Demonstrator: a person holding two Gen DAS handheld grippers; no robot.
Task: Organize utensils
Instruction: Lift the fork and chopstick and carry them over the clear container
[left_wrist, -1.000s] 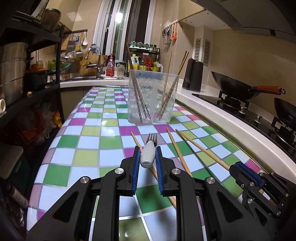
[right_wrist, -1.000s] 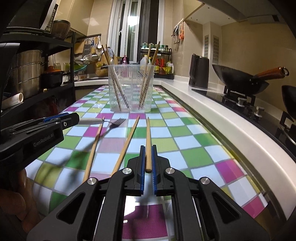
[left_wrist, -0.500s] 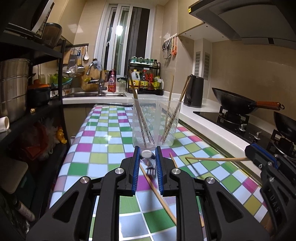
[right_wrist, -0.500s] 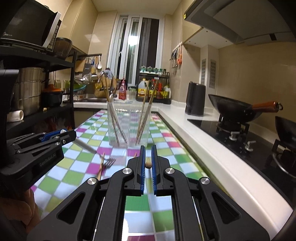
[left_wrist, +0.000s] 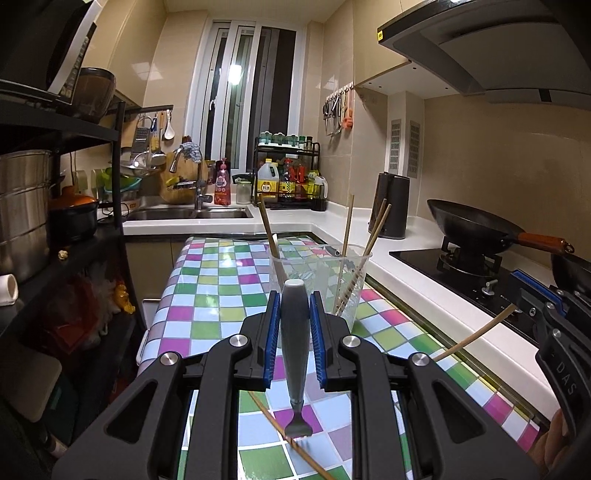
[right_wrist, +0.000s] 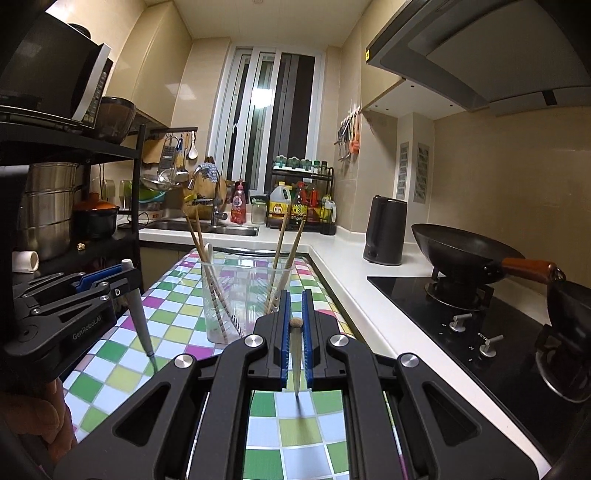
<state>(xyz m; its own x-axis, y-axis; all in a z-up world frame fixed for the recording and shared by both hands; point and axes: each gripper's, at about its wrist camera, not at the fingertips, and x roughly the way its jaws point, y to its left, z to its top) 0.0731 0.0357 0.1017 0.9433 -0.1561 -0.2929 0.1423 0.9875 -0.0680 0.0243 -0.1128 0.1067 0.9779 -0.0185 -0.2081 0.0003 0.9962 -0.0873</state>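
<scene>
Fingers of the left gripper clamp a fork by its handle, tines hanging above the checkered tabletop. Right gripper fingers pinch a chopstick, tip pointing down. Ahead, mid-tabletop near the counter-side edge, a clear cup holds more chopsticks. One loose chopstick lies below the fork.

My checkered desk carries a clear cup and one loose chopstick.
</scene>
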